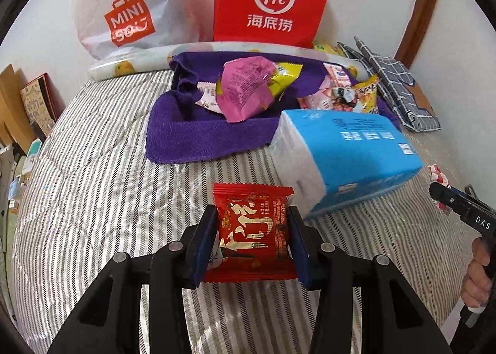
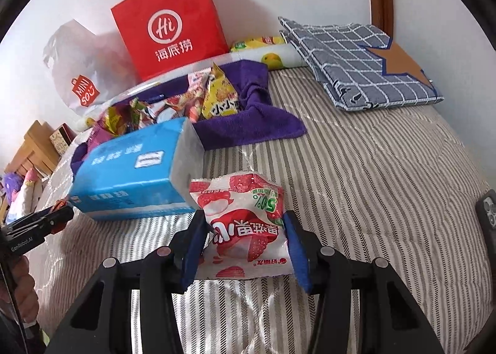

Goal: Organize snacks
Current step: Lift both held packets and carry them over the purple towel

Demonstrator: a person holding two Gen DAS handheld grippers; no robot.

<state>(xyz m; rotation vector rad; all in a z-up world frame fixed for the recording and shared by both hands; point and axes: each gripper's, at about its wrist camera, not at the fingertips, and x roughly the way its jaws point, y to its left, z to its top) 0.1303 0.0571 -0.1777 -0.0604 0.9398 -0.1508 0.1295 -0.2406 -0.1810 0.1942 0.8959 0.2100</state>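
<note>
My left gripper (image 1: 252, 214) is shut on a red snack packet (image 1: 254, 233) and holds it above the striped bed. My right gripper (image 2: 243, 223) is shut on a white and red strawberry snack packet (image 2: 245, 230). A purple towel (image 1: 186, 133) lies farther back with several snack packets heaped on it, among them a pink packet (image 1: 245, 90) and a yellow packet (image 2: 220, 99). The towel also shows in the right wrist view (image 2: 248, 127). The right gripper shows at the right edge of the left wrist view (image 1: 440, 195), the left gripper at the left edge of the right wrist view (image 2: 62, 214).
A blue tissue pack (image 1: 347, 149) lies between the grippers and the towel, also in the right wrist view (image 2: 133, 171). A red paper bag (image 1: 269, 0) and a white Miniso bag (image 1: 124, 12) stand against the wall. A folded checked cloth (image 2: 362, 62) lies at the back right. A phone (image 2: 488, 214) lies at the right edge.
</note>
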